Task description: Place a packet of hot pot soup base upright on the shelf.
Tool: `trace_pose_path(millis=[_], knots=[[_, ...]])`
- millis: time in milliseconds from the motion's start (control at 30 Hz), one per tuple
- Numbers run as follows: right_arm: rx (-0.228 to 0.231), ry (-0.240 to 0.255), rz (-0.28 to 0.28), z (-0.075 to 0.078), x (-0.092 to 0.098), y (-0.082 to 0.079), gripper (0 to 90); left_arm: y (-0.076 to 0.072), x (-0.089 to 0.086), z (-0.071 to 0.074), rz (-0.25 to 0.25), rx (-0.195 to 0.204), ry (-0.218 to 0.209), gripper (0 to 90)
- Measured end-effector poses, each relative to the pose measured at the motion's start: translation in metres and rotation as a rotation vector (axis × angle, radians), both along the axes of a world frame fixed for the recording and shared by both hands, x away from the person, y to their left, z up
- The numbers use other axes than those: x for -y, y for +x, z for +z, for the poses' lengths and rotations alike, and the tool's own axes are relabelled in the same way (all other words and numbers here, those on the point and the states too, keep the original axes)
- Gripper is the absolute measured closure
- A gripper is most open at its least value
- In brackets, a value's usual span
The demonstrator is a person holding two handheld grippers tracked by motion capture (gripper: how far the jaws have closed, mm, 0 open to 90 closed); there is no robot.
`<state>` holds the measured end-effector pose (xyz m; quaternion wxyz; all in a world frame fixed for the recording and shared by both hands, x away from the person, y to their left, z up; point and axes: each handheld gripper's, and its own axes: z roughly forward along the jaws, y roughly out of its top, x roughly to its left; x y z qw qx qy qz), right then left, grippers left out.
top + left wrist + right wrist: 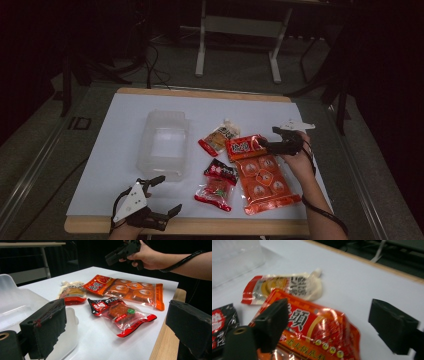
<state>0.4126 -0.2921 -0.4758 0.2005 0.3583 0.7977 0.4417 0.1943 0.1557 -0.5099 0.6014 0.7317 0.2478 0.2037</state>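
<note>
A small orange snack packet [245, 146] lies on the white table cover, overlapping the far end of a large orange pack [263, 185] of round pieces. My right gripper [267, 136] hovers just above the small packet, open. In the right gripper view the packet [312, 322] lies below and between the two spread jaws of my right gripper [332, 325], and neither pad touches it. My left gripper [162, 195] rests open near the front edge with nothing in it. In the left gripper view my left gripper [117, 332] frames a black-and-red packet [120, 313].
A clear plastic container [165, 142] stands left of centre. A cream pouch with a red end [220, 137] lies between it and the orange packet. The black-and-red packet [218, 184] lies toward the front. The wooden table edge [200, 226] runs along the front.
</note>
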Motion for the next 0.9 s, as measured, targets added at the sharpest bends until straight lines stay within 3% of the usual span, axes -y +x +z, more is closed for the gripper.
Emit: trace_pose_path(millis=[333, 900], knots=[[-0.043, -0.039, -0.018, -0.025, 0.003, 0.015, 23.6, 0.000, 0.000, 0.000, -0.003, -0.003, 0.000, 3.7], [-0.145, -0.084, -0.062, -0.056, 0.006, 0.031, 19.3, 0.000, 0.000, -0.001, -0.009, -0.009, 0.001, 3.8]])
